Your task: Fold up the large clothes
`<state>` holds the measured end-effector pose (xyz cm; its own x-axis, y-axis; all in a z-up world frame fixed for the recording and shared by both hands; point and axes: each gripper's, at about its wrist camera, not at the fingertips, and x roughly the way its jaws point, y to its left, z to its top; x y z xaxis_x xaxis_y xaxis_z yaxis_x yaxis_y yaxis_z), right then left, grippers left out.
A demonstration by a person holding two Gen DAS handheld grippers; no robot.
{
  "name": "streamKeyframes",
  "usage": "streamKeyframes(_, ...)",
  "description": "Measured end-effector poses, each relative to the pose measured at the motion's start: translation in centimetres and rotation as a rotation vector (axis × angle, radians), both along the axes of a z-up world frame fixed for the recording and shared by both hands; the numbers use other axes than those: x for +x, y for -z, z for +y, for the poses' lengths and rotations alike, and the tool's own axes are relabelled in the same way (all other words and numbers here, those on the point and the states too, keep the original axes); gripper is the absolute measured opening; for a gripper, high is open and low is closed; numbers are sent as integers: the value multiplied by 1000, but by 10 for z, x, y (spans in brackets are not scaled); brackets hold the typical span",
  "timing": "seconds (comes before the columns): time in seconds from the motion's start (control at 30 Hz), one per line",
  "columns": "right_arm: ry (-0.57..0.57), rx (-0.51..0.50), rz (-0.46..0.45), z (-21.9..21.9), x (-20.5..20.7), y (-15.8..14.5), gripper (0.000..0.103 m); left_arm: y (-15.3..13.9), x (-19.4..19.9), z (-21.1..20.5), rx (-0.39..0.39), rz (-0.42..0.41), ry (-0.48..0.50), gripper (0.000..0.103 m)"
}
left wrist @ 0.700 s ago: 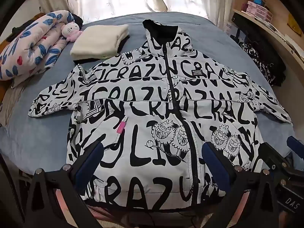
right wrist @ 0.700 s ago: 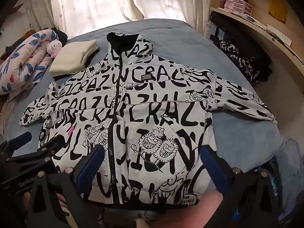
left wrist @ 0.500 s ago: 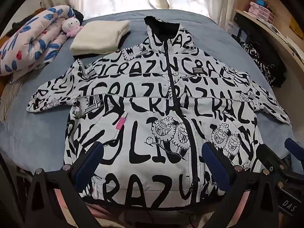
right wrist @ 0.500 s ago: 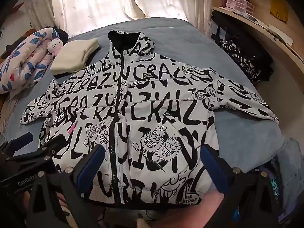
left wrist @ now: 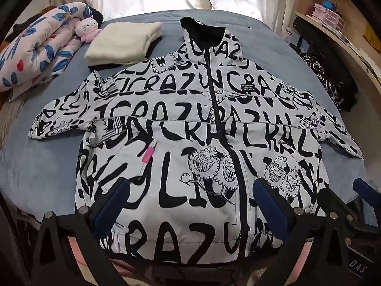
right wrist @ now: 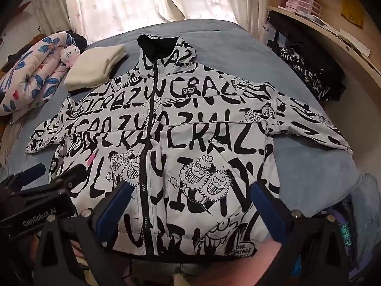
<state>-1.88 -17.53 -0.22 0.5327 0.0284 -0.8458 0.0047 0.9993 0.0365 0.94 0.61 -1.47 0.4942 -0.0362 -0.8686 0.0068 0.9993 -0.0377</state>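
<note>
Both grippers, left (left wrist: 190, 205) and right (right wrist: 188, 202), are hovering wide-open, drifting slightly nearer the jacket (left wrist: 185, 143) hem; folding unstarted.

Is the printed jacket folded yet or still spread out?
Spread out: the jacket lies flat on the bed, zipped, both sleeves extended sideways, no folds.

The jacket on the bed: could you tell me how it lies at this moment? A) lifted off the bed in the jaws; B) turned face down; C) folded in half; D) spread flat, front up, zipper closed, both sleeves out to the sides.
D: the jacket lies spread on the bed, zipper closed, sleeves out, with both grippers open above its hem.
</note>
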Motion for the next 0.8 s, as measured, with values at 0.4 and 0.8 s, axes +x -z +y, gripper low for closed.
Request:
streamKeyframes(0.4,-1,-11,1,6,9,2,101,-4,11,-3,9,-15,8,102)
streamKeyframes(0.8,2,-5,5,8,12,3,101,-2,17,-4,16,-20,12,102)
